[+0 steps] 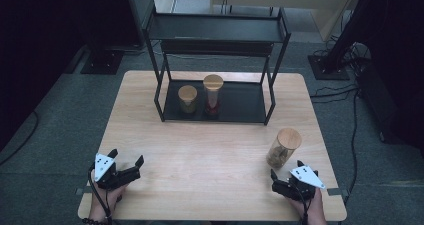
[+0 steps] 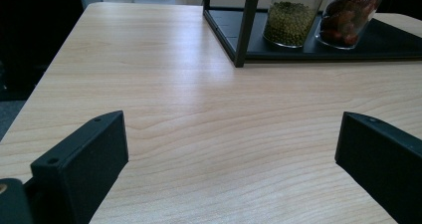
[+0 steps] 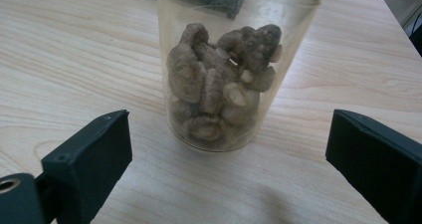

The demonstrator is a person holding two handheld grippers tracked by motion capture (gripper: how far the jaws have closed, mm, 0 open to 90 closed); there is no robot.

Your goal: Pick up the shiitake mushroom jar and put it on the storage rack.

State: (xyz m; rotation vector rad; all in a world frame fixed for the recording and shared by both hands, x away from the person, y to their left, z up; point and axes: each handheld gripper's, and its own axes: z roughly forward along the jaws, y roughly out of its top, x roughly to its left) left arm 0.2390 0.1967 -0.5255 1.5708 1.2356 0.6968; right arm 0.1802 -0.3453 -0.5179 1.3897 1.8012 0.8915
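right gripper view gives us a clear glass jar [image 3: 219, 69], part filled with pale brown dried mushroom pieces, upright on the worktop [image 3: 74, 59] at its front right, just ahead of our right gripper [image 3: 226, 154], whose jaws stand wide apart, not touching it.

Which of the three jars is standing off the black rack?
The jar of pale brown dried pieces, alone on the bare table just ahead of the right hand-held gripper. The green-bean jar and the red-fruit jar stand on the rack's bottom shelf.
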